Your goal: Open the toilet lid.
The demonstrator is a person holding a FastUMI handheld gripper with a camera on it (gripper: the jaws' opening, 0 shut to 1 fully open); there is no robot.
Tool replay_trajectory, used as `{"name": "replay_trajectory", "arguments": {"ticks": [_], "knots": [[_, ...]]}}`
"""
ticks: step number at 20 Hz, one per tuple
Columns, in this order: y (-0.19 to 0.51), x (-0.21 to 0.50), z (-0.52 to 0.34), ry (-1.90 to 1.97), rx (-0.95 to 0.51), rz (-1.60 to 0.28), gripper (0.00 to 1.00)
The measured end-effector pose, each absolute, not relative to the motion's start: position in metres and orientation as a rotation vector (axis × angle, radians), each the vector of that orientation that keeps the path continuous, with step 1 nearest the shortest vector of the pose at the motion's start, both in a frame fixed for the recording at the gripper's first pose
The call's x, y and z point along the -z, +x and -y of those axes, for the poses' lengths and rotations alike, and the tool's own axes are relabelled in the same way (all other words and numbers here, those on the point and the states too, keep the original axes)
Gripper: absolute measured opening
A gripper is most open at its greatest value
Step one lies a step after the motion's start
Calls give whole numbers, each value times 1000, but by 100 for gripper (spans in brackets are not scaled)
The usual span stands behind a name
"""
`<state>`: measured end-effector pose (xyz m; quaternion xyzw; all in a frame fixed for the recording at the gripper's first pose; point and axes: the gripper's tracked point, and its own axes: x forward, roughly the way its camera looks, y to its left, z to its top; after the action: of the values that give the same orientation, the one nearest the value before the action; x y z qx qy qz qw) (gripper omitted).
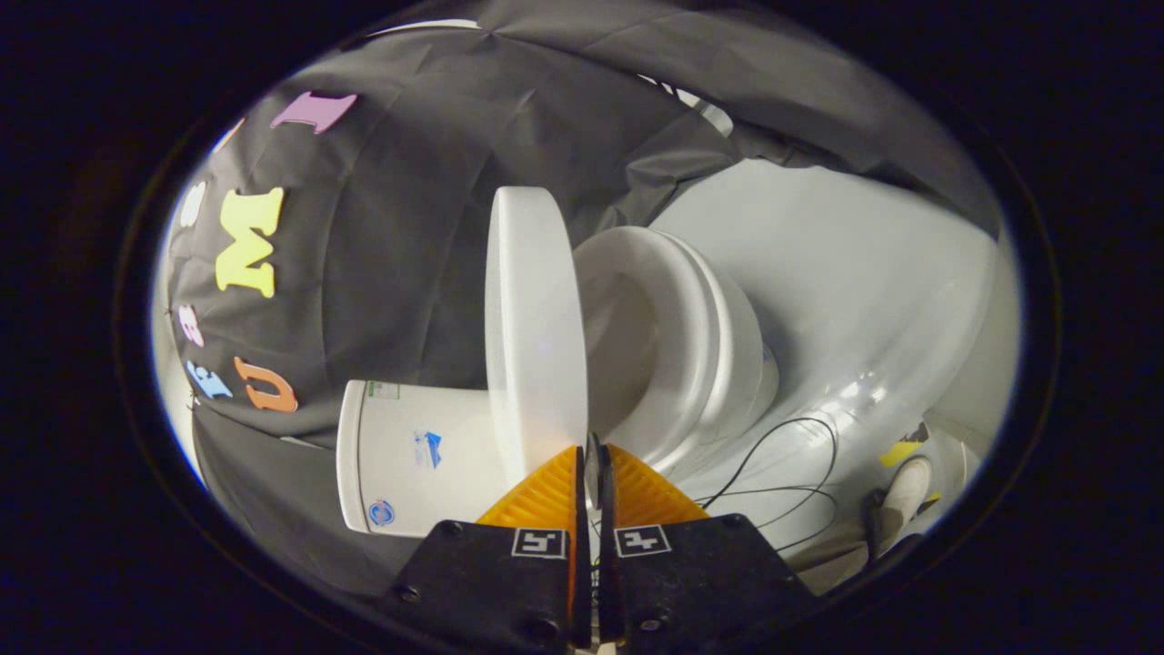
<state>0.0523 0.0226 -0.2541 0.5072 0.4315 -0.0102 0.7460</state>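
Pinching raised toilet lid (532, 327) edge, gripper (593, 473) jaws nearly closed.

Test booth — black cloth wall (427, 246), toilet (691, 346).

I count one toilet (691, 346), with one lid (532, 327) raised, one seat ring (677, 318) and one tank (409, 455). My tongs (593, 455) are one pair with two orange fingers (546, 496), drawn almost together on the lid's edge, and two black mounts, each carrying one square marker, so two markers (539, 543). On the floor (846, 273) I count two black cable loops (791, 464) and one shoe (905, 491).
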Motion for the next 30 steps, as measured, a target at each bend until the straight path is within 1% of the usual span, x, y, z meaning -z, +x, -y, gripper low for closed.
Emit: {"name": "replay_trajectory", "arguments": {"ticks": [7, 18, 30], "knots": [[56, 217, -44, 1008, -51, -910, 7], [59, 196, -59, 857, -49, -891, 6], [60, 168, -81, 761, -81, -878, 6]]}}
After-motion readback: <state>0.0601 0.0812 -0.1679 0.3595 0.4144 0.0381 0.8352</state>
